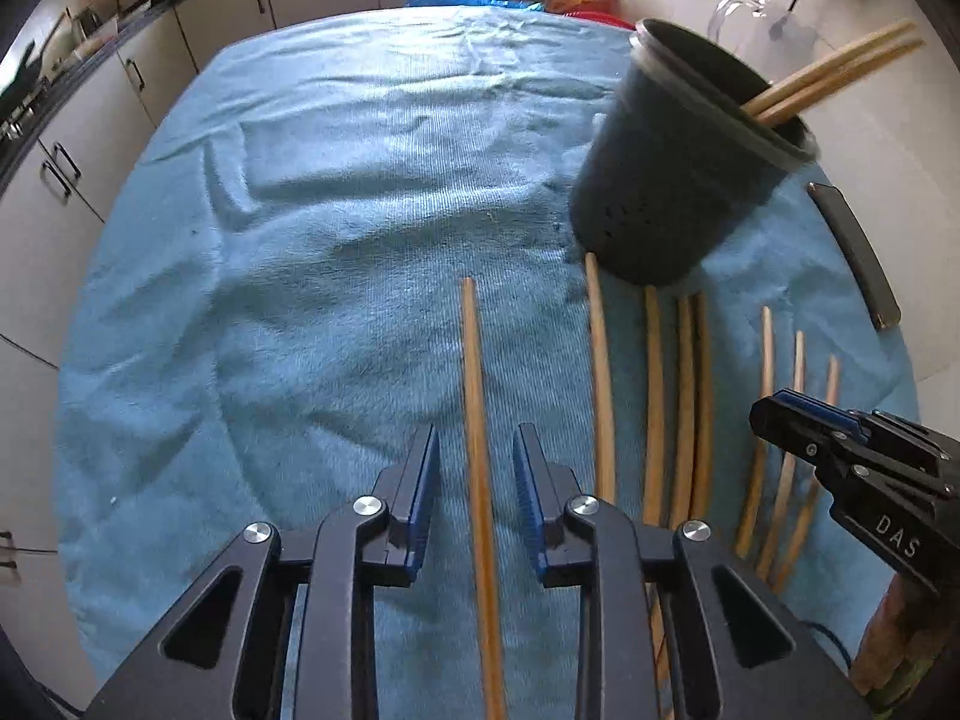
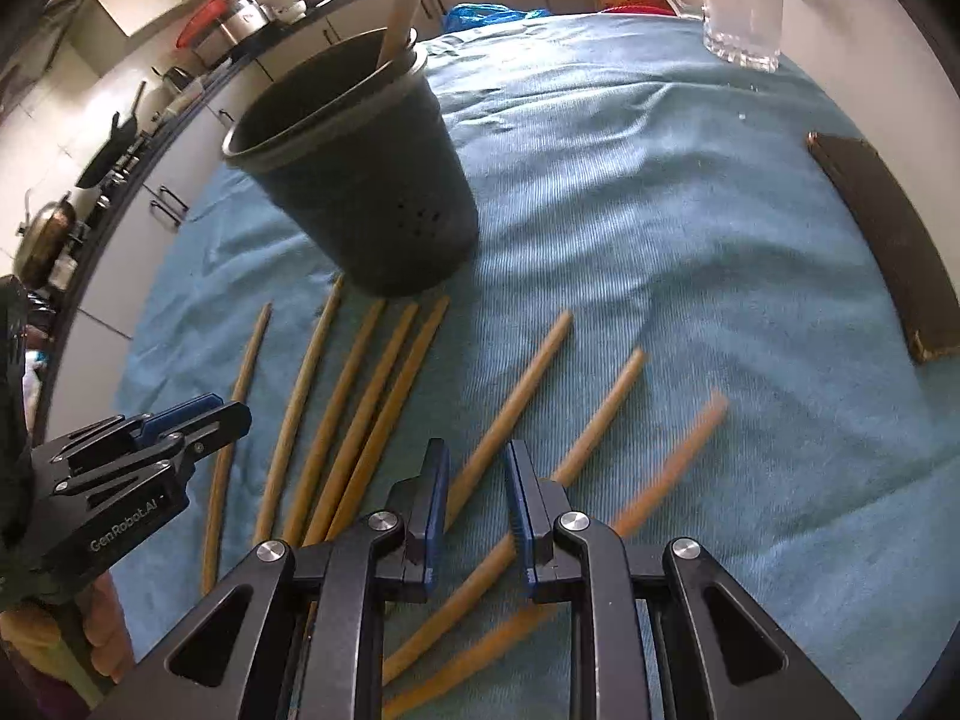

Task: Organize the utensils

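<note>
Both the left gripper [image 1: 477, 462] and right gripper [image 2: 477, 480] hover narrowly parted and empty, each straddling a loose chopstick [image 1: 477, 420] at lower centre, lined up below the dark holder [image 1: 672, 180] for collecting.

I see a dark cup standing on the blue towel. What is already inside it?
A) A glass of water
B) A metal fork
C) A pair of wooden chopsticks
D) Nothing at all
C: in the left wrist view two wooden chopsticks lean out over the rim of the dark cup, while the other chopsticks lie on the blue towel.
</note>
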A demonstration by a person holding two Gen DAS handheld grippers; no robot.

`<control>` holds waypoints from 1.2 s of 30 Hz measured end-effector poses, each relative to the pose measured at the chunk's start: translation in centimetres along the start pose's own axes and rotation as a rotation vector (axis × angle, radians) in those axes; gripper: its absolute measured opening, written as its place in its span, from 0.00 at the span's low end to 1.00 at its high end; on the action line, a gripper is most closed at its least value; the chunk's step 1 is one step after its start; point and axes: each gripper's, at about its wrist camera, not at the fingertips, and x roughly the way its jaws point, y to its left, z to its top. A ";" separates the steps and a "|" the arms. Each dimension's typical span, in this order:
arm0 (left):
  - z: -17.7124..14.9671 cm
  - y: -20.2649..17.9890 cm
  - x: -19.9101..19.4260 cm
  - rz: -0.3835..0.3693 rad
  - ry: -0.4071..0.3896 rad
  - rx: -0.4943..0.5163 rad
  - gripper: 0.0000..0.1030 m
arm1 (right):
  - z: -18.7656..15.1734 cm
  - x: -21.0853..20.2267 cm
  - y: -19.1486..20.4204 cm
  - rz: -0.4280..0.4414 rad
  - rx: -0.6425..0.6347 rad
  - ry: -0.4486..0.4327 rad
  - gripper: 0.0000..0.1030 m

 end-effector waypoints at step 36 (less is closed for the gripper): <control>-5.2 -2.7 -19.0 -0.010 -0.459 0.051 0.06 | -3.2 -29.2 -1.7 -0.113 -0.238 -0.525 0.02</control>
